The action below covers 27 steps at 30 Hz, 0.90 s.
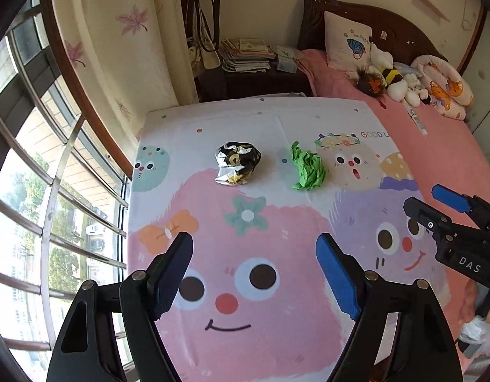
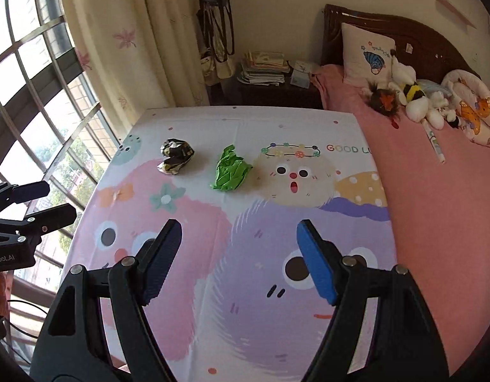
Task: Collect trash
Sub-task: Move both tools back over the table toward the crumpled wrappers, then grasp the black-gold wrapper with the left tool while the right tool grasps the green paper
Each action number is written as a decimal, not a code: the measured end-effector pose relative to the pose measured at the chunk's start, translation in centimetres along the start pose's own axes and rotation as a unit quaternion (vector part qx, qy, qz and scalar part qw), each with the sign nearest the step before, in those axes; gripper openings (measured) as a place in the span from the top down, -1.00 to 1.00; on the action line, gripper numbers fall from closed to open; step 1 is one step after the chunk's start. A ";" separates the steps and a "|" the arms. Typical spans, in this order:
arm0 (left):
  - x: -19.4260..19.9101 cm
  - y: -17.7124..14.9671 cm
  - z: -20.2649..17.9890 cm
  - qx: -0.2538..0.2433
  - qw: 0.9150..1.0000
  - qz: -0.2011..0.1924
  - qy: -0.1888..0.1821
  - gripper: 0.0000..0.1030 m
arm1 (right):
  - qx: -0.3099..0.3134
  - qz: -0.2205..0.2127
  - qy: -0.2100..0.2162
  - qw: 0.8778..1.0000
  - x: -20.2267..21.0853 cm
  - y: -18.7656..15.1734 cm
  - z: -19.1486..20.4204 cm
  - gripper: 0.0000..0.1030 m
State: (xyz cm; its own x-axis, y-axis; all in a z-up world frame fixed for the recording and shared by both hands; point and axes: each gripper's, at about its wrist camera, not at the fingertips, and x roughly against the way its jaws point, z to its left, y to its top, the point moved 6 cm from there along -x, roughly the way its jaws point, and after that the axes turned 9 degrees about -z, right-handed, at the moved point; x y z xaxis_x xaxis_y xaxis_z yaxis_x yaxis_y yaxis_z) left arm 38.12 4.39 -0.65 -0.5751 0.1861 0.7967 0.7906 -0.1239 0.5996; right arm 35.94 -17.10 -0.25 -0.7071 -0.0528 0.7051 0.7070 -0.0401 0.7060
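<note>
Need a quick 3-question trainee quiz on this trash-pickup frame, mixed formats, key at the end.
1. True or false: the left gripper is shut on the green paper wad.
2. Which trash piece lies nearer the window? A) green paper wad B) black crumpled wrapper
3. What covers the table under the trash?

Key:
1. False; both the left gripper and the right gripper are open and empty.
2. B.
3. A cartoon-print cloth with smiling faces.

Bare cartoon cloth (image 1: 254, 286) ahead, black-gold wad (image 1: 238, 163) and green wad (image 1: 308, 167) well apart, gap between
</note>
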 end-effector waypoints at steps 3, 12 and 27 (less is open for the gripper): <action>-5.5 3.4 2.4 -0.002 1.000 0.021 -0.008 -0.58 | -0.034 0.035 -0.019 0.999 -6.0 1.5 -0.5 -0.41; -19.5 8.0 6.1 0.039 0.994 0.084 -0.050 -0.58 | -0.107 0.113 -0.037 0.987 -20.9 1.9 0.3 -0.39; -27.6 7.8 5.8 0.064 0.980 0.157 -0.104 -0.58 | -0.125 0.150 -0.062 0.979 -27.4 -1.6 1.5 0.39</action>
State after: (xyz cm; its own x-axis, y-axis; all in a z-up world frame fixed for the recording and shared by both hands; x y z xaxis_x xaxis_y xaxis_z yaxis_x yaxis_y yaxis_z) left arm 61.38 3.90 -18.41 -0.2549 0.3552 0.8994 0.9491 -0.0860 0.3029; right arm 54.17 -14.11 -20.62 -0.4527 0.0220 0.8914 0.8516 -0.2856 0.4395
